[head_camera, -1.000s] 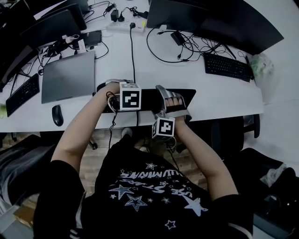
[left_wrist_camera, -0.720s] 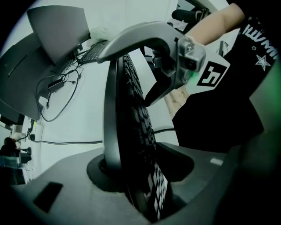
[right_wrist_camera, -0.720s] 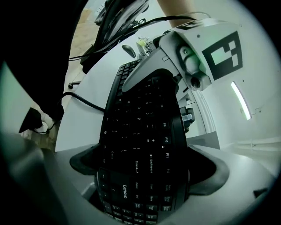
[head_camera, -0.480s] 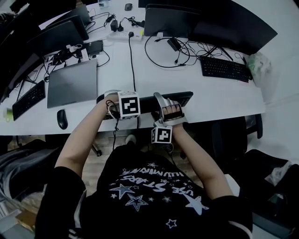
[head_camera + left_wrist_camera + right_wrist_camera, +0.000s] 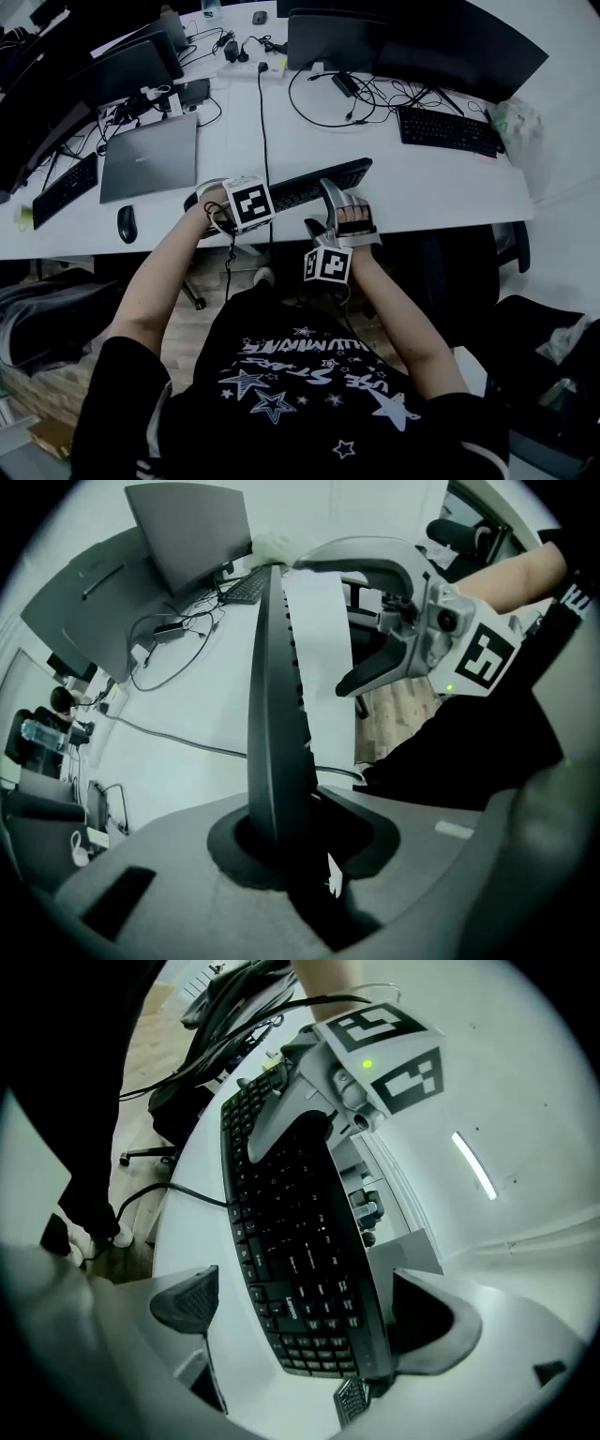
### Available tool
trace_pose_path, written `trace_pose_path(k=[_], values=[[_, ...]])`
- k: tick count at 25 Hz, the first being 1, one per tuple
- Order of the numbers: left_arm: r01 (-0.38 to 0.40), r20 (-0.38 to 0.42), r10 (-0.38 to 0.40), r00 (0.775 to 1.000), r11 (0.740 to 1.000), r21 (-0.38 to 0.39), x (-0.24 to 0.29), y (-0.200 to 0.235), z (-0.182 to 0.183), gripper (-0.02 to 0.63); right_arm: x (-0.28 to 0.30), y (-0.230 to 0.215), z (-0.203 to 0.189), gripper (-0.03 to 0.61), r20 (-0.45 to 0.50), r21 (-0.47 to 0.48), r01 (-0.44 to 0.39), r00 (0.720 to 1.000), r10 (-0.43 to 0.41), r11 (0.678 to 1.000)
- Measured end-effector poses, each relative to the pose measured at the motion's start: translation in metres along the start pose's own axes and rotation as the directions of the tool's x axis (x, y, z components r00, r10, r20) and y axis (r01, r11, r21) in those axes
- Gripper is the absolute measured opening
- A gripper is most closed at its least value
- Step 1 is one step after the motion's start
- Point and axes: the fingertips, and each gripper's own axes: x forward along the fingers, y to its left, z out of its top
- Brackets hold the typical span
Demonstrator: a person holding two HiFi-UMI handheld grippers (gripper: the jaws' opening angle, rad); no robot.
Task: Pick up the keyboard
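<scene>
Keyboard (image 5: pixel 309 186) lies left-right; my left gripper (image 5: pixel 220 210) is closing on its left end, right gripper (image 5: pixel 343 194) straddles it, wide.

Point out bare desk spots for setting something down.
Free: white desk top between the near black keyboard and the far-right black keyboard; also between the closed grey laptop and the black cable. Crowded: rear, around the white power strip.

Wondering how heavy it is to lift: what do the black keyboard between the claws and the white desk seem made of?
The keyboard looks like matte black plastic: moulded keys with pale printed legends, no shine. The desk looks like smooth white laminate or painted board; its even, faint sheen leaves that open.
</scene>
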Motion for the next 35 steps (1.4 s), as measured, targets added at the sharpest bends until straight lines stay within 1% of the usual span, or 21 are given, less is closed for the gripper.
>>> trace_pose_path(k=[2, 4, 6, 8, 9, 10, 12, 14, 16, 17, 19, 22, 25, 27, 30, 35], values=[[-0.036, 0.044, 0.037, 0.998, 0.998, -0.042, -0.008, -0.004, 0.003, 0.092, -0.012, -0.006, -0.003, 0.575, -0.003, 0.048, 0.020, 1.000, -0.020, 0.999], [-0.077, 0.111, 0.086, 0.990, 0.993, -0.089, -0.018, -0.009, 0.012, 0.092, -0.024, -0.013, -0.007, 0.575, -0.003, 0.102, 0.042, 0.999, -0.042, 0.994], [-0.117, 0.163, 0.142, 0.976, 0.981, -0.155, -0.028, -0.016, 0.019, 0.092, -0.037, -0.020, -0.009, 0.575, 0.007, 0.166, 0.061, 0.998, -0.063, 0.984], [-0.150, 0.210, 0.200, 0.957, 0.961, -0.233, -0.038, -0.024, 0.024, 0.091, -0.049, -0.027, -0.013, 0.575, 0.014, 0.248, 0.073, 0.997, -0.079, 0.966], [-0.161, 0.240, 0.227, 0.944, 0.950, -0.268, -0.045, -0.028, 0.027, 0.091, -0.054, -0.031, -0.015, 0.575, 0.014, 0.291, 0.079, 0.996, -0.087, 0.954], [-0.153, 0.269, 0.239, 0.933, 0.940, -0.304, -0.050, -0.034, 0.030, 0.091, -0.060, -0.034, -0.018, 0.575, 0.014, 0.334, 0.085, 0.995, -0.095, 0.939], [-0.106, 0.321, 0.237, 0.917, 0.921, -0.376, -0.054, -0.053, 0.033, 0.091, -0.070, -0.040, -0.022, 0.574, 0.018, 0.421, 0.097, 0.993, -0.115, 0.902], [-0.083, 0.360, 0.254, 0.898, 0.900, -0.428, -0.058, -0.065, 0.034, 0.091, -0.079, -0.044, -0.025, 0.574, 0.022, 0.503, 0.096, 0.992, -0.124, 0.859], [-0.066, 0.395, 0.274, 0.877, 0.883, -0.464, -0.062, -0.075, 0.035, 0.091, -0.089, -0.047, -0.028, 0.562, 0.022, 0.586, 0.088, 0.992, -0.125, 0.805], [-0.056, 0.412, 0.281, 0.867, 0.876, -0.479, -0.065, -0.079, 0.035, 0.091, -0.095, -0.048, -0.029, 0.529, 0.019, 0.624, 0.090, 0.991, -0.130, 0.777], [-0.039, 0.441, 0.293, 0.848, 0.866, -0.499, -0.070, -0.087, 0.035, 0.091, -0.108, -0.051, -0.031, 0.395, 0.011, 0.675, 0.104, 0.989, -0.151, 0.731], [-0.035, 0.479, 0.322, 0.817, 0.856, -0.516, -0.077, -0.093, 0.038, 0.091, -0.125, -0.052, -0.033, 0.252, -0.004, 0.706, 0.121, 0.986, -0.168, 0.698], [-0.028, 0.531, 0.354, 0.770, 0.850, -0.527, -0.085, -0.100, 0.040, 0.091, -0.138, -0.051, -0.033, 0.105, -0.034, 0.737, 0.144, 0.984, -0.176, 0.661], [-0.011, 0.561, 0.363, 0.744, 0.846, -0.533, -0.089, -0.106, 0.036, 0.091, -0.145, -0.049, -0.028, 0.009, -0.058, 0.752, 0.163, 0.982, -0.183, 0.639], [0.013, 0.592, 0.362, 0.721, 0.846, -0.533, -0.095, -0.115, 0.022, 0.091, -0.154, -0.044, -0.013, 0.008, -0.097, 0.762, 0.189, 0.979, -0.178, 0.620], [0.032, 0.639, 0.359, 0.680, 0.856, -0.515, -0.110, -0.136, -0.013, 0.091, -0.179, -0.037, 0.018, 0.008, -0.155, 0.785, 0.240, 0.969, -0.194, 0.571]])
